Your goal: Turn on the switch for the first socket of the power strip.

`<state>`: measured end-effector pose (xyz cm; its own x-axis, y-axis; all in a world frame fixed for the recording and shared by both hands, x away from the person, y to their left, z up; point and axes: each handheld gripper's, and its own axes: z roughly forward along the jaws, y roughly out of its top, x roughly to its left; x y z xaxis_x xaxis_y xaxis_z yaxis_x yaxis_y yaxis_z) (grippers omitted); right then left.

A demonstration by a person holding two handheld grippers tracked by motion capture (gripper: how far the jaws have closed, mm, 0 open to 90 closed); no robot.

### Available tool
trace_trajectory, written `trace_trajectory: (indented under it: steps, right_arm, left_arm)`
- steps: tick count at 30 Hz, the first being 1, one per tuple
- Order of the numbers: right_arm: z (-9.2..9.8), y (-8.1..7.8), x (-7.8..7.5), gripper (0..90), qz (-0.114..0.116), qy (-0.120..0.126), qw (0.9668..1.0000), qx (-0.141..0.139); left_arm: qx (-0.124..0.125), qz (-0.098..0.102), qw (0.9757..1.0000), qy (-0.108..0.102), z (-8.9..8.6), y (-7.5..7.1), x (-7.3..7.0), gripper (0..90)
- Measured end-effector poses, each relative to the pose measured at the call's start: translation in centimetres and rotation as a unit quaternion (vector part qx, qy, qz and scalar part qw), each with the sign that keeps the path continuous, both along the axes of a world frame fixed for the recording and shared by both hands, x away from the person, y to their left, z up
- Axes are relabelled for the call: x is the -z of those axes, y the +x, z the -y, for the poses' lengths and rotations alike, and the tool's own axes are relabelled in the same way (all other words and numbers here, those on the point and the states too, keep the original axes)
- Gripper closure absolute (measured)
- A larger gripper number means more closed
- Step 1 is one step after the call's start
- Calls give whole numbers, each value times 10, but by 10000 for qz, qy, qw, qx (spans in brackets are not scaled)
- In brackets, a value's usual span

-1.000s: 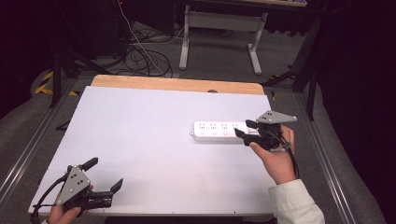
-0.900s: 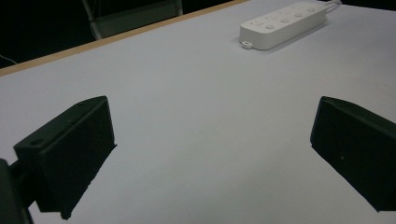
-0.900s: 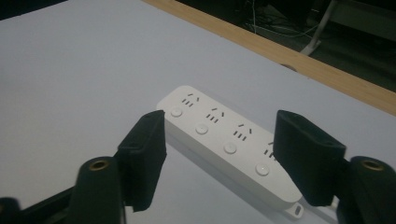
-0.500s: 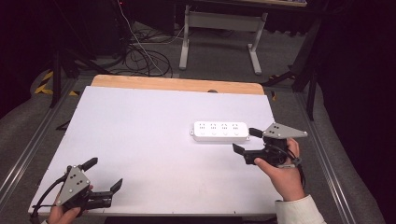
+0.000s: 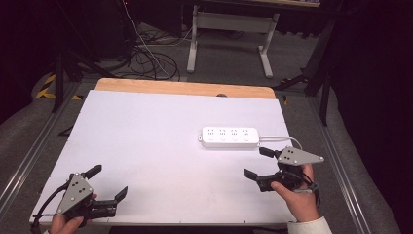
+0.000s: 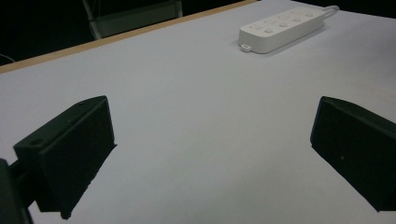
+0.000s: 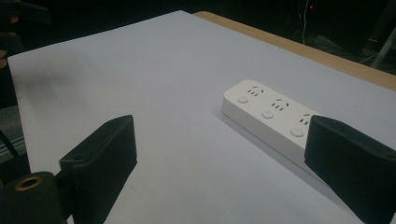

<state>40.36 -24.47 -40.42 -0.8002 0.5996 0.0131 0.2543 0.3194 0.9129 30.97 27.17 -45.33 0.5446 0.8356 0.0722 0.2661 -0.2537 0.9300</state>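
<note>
A white power strip (image 5: 230, 137) lies flat on the right half of the white table (image 5: 160, 141), its white cord (image 5: 285, 140) curling off its right end. My right gripper (image 5: 257, 162) is held just in front of the strip's right end and apart from it. Its jaws have just been opening and stand wide with nothing between them. In the right gripper view the strip (image 7: 266, 114) lies beyond the right gripper (image 7: 219, 137). My left gripper (image 5: 108, 181) rests open at the front left corner. In the left gripper view the strip (image 6: 280, 28) is far beyond the left gripper (image 6: 210, 121).
A wooden strip (image 5: 185, 87) runs along the table's far edge, and metal rails (image 5: 336, 146) run along both sides. On the floor beyond stand a white desk frame (image 5: 229, 29) and loose black cables (image 5: 151, 63).
My right gripper has drawn back from the strip's right end toward the table's front edge, and its jaws have opened wider. The left gripper and the strip have stayed in place.
</note>
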Motion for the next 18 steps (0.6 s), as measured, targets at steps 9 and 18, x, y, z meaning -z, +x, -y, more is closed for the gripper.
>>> trace_trajectory:
  steps: [9,18]
  right_arm:
    - [7,-6,24,96,-13,103,9999,-78]
    - [11,-6,51,88,-370,233,9990,-81]
  left_arm:
    - [-9,28,10000,38,0,-1,0,5]
    - [28,65,10000,58,0,-1,0,5]
